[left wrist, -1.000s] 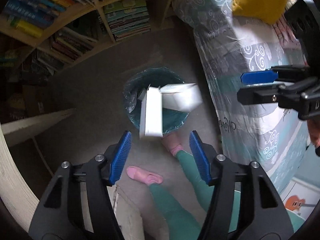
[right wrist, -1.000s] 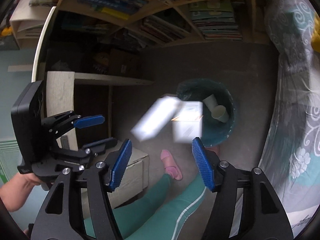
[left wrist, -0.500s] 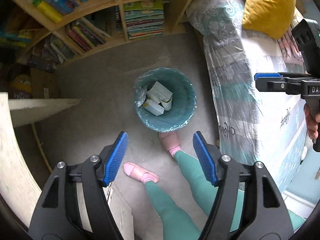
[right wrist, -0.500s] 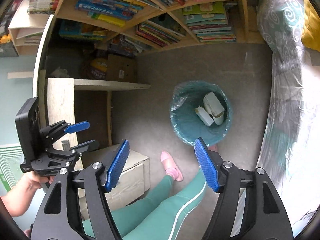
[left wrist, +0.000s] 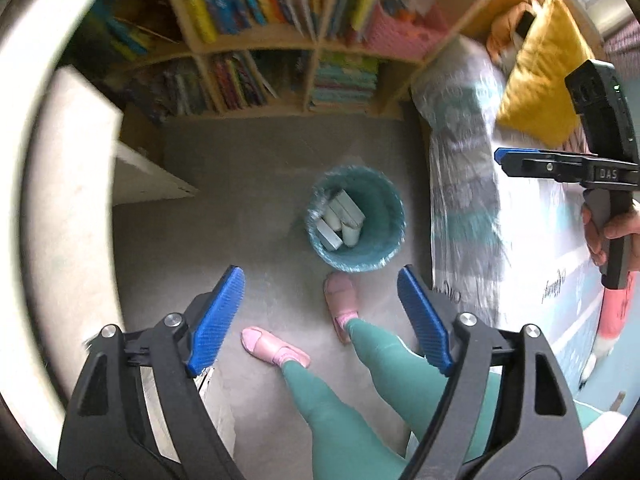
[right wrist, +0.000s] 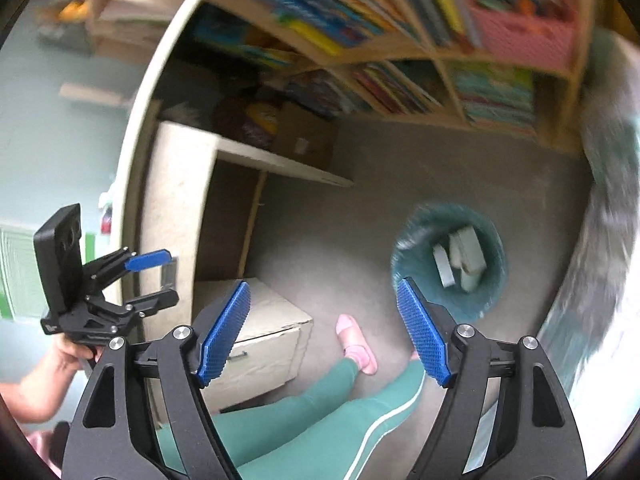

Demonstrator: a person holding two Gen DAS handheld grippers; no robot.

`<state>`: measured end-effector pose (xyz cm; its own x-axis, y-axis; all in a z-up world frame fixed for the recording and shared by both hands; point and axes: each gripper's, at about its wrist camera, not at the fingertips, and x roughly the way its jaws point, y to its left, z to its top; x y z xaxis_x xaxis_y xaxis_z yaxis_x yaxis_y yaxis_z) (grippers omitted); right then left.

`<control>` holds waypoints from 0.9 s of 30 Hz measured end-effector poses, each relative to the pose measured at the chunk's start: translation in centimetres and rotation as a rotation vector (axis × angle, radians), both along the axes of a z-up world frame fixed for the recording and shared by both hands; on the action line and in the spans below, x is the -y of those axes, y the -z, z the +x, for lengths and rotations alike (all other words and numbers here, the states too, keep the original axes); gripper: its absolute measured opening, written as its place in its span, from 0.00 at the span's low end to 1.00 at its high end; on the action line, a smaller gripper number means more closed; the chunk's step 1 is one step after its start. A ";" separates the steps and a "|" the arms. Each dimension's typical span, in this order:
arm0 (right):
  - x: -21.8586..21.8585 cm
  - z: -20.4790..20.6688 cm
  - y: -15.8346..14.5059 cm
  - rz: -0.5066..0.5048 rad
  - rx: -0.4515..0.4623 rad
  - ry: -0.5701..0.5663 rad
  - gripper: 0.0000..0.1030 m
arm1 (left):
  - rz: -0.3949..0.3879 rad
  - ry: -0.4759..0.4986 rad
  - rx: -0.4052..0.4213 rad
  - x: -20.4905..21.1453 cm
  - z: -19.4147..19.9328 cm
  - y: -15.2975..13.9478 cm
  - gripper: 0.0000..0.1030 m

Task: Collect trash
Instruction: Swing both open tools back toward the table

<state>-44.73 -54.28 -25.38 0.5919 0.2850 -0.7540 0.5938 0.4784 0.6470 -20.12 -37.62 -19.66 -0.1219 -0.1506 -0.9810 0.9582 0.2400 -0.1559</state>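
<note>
A teal bin (left wrist: 386,216) lined with a plastic bag stands on the grey floor, with white boxes and a paper cup (left wrist: 340,216) lying inside it. My left gripper (left wrist: 320,280) hangs high above the floor, its jaws opening with nothing between them. The right wrist view shows the same bin (right wrist: 416,280) with the boxes (right wrist: 460,256) in it. My right gripper (right wrist: 323,292) is opening too, and it is empty. Each gripper shows in the other's view: the right gripper (left wrist: 504,162) at the right edge, the left gripper (right wrist: 168,278) at the left.
A bookshelf (left wrist: 280,64) full of books runs along the back. A bed (left wrist: 472,168) with a yellow pillow (left wrist: 540,80) lies right of the bin. A pale desk (right wrist: 176,200) and a cardboard box (right wrist: 260,332) stand at the left. The person's green-trousered legs (left wrist: 360,380) and pink slippers stand near the bin.
A second ago two white boxes were falling from the grippers toward the bin; now they lie inside it. Both grippers have risen away from the bin and their jaws have widened.
</note>
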 end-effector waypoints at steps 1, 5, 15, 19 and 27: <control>-0.2 0.7 -0.5 0.007 0.019 -0.015 0.76 | -0.013 -0.017 0.010 -0.6 0.5 -0.7 0.74; -1.1 5.4 -3.5 -0.047 0.052 -0.119 0.82 | -0.059 -0.116 0.039 -4.5 3.4 -3.4 0.75; -8.6 19.9 -13.0 -0.223 0.253 -0.499 0.82 | -0.172 -0.318 0.210 -15.6 8.8 -9.3 0.84; -12.5 25.2 -15.9 -0.301 0.295 -0.624 0.82 | -0.202 -0.408 0.283 -20.7 11.1 -11.2 0.88; -21.2 34.3 -17.6 -0.517 0.305 -0.855 0.82 | -0.204 -0.533 0.357 -29.5 17.3 -12.2 0.88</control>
